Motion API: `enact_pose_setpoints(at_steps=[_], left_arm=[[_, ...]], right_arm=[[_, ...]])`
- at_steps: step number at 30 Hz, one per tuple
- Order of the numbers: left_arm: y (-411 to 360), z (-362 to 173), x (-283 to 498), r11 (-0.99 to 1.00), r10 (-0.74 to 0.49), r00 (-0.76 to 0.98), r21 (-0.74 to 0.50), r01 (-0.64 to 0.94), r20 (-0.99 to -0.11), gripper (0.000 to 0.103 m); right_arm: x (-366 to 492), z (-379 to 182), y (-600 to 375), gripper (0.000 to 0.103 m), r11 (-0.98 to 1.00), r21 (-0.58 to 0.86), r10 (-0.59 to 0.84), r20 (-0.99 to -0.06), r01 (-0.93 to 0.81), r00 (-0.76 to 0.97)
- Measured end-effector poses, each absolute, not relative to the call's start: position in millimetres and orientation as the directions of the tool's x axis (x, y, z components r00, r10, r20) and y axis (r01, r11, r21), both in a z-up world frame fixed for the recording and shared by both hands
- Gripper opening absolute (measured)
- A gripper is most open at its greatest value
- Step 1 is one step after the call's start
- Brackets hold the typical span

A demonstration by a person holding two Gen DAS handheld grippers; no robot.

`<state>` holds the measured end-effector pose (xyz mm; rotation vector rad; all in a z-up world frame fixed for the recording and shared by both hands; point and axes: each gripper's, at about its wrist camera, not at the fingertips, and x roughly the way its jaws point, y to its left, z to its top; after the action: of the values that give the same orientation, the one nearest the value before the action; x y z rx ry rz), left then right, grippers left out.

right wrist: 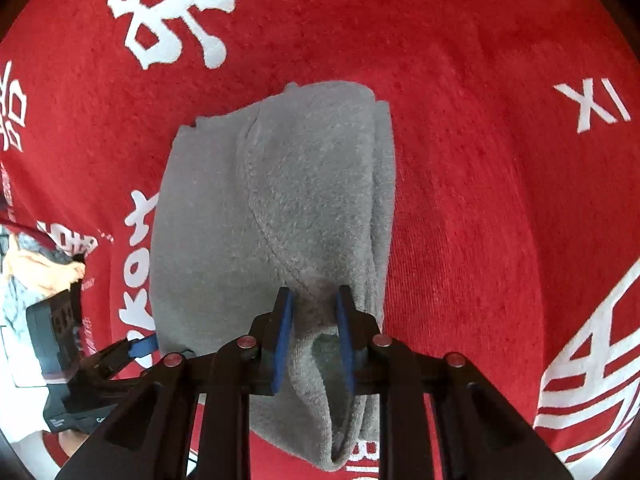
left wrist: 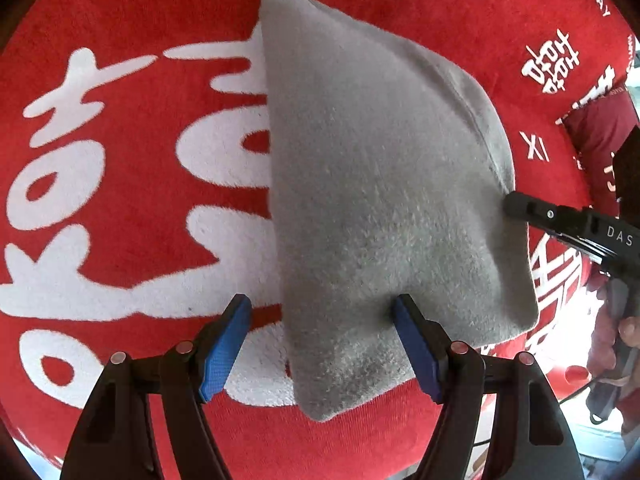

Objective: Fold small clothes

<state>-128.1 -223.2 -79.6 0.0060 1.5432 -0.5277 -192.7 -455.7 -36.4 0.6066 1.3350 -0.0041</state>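
The grey garment (left wrist: pixel 384 208) lies folded on the red cloth (left wrist: pixel 132 168), the right gripper (right wrist: pixel 314 312) pinching 1 raised edge, apparently to turn it over, while the left gripper (left wrist: pixel 322 320) stands wide, pressing another edge flat.

The grey garment (left wrist: pixel 380 200) — a small, fuzzy fleece piece — lay folded on the red cloth with white lettering (left wrist: pixel 120 240). In the left wrist view it formed a tapering wedge, narrow at the far end and broad at the near end, with a stitched seam along its right edge. In the right wrist view its layers were doubled over — a curved seam crossed the top layer, and the near end bunched up.
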Motion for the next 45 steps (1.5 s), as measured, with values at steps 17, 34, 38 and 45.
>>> enact_pose_setpoints(at_steps=[17,34,38,45], left_arm=[[-244,-86,-135,0.885,-0.272,-0.075,-0.28,0.373,-0.959,0.078],[-217,-74,-137,0.892,-0.291,-0.078,-0.299,0.34,-0.954,0.078],[-214,-68,-133,0.897,-0.287,-0.059,-0.289,0.334,-0.956,0.078],[-218,-64,-121,0.905,-0.279,-0.04,-0.277,0.323,-0.959,0.078]], right_arm=[[-195,-32,-451,0.028,0.86,0.392,0.316,-0.912,0.328,0.26],[-211,-39,-457,0.055,0.839,0.376,0.319,-0.926,0.394,0.202],[-217,-42,-460,0.055,0.84,0.373,0.322,-0.927,0.395,0.192],[-208,-40,-459,0.055,0.866,0.359,0.319,-0.933,0.349,0.168]])
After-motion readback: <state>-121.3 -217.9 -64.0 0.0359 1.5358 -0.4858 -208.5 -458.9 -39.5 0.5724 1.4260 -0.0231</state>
